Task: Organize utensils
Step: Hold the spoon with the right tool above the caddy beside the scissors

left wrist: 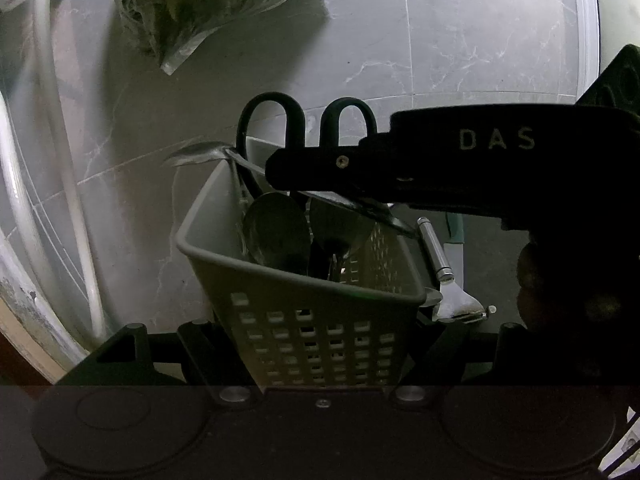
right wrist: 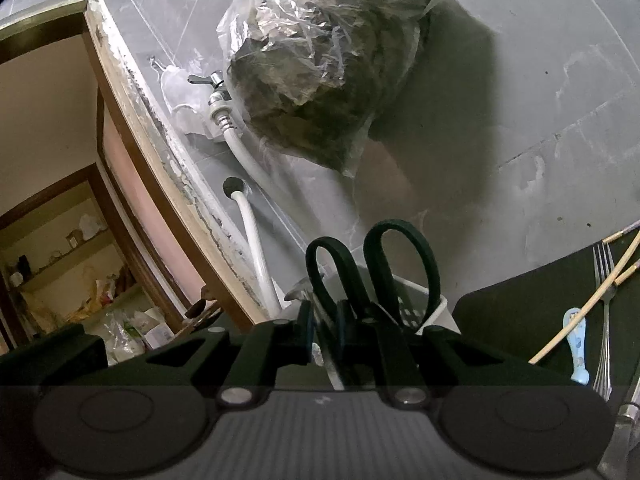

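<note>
Left gripper [left wrist: 320,344] clamped on utensil basket [left wrist: 304,288]. Right gripper [right wrist: 344,332] nearly together around spoon handle, spoon [left wrist: 208,154] lying crosswise over basket rim, bowl beyond far corner, beside upright scissors [left wrist: 308,120].

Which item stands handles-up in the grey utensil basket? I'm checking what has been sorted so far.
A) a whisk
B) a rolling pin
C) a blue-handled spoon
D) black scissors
D: the black scissors stand with both loop handles rising above the rim of the grey utensil basket.
</note>
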`<state>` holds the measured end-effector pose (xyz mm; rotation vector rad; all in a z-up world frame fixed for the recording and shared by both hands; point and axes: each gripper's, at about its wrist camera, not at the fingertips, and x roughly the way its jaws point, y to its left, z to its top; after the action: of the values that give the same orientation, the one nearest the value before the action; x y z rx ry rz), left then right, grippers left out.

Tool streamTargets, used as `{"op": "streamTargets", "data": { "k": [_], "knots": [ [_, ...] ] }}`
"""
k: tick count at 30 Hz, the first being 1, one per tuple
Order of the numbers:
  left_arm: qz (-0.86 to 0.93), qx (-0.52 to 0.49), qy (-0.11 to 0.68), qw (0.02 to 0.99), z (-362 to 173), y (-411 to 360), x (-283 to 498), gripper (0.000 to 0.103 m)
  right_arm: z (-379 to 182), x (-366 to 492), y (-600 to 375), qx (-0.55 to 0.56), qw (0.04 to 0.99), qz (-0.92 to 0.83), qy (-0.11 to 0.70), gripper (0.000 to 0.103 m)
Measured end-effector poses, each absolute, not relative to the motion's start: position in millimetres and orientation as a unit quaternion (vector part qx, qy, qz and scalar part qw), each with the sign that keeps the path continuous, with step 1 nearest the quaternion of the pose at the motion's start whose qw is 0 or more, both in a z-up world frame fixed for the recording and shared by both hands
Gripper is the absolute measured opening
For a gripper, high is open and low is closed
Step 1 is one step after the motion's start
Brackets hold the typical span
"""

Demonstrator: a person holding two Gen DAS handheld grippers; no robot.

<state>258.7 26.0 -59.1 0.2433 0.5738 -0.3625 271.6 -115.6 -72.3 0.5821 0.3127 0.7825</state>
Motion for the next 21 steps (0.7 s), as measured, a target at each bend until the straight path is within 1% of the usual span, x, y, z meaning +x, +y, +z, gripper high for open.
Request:
{"op": "streamTargets", "data": {
  "k": [4, 9, 14, 15, 16, 19, 21],
  "knots": [
    [-0.181, 0.121, 0.279, 0.935, -58.8, 27.1, 258.9, 0.078, -67.7, 273.5, -115.9, 0.267, 0.87, 0.381, 0.164, 0.013],
    [-0.187, 0.127, 0.276, 0.934, -59.4, 29.7, 259.7, 0.078, -54.6, 288.8, -113.1, 0.213, 0.861, 0.413, 0.205, 0.013],
    [-0.191, 0.132, 0.274, 0.933, -59.1, 30.7, 260.6, 0.078, -45.1, 302.2, -106.8, 0.164, 0.852, 0.44, 0.232, 0.008],
    [-0.191, 0.134, 0.273, 0.933, -59.1, 30.5, 260.3, 0.078, -43.9, 304.0, -106.6, 0.166, 0.85, 0.443, 0.234, 0.004],
    [-0.191, 0.133, 0.272, 0.934, -59.1, 30.6, 260.1, 0.078, -43.3, 305.8, -107.4, 0.177, 0.846, 0.445, 0.234, 0.002],
    [-0.191, 0.136, 0.271, 0.934, -59.2, 29.2, 260.1, 0.078, -43.7, 310.6, -115.3, 0.239, 0.831, 0.445, 0.233, 0.002],
    [-0.191, 0.135, 0.272, 0.934, -59.2, 29.6, 260.1, 0.078, -44.6, 309.9, -117.0, 0.257, 0.832, 0.44, 0.219, 0.002]
  ]
}}
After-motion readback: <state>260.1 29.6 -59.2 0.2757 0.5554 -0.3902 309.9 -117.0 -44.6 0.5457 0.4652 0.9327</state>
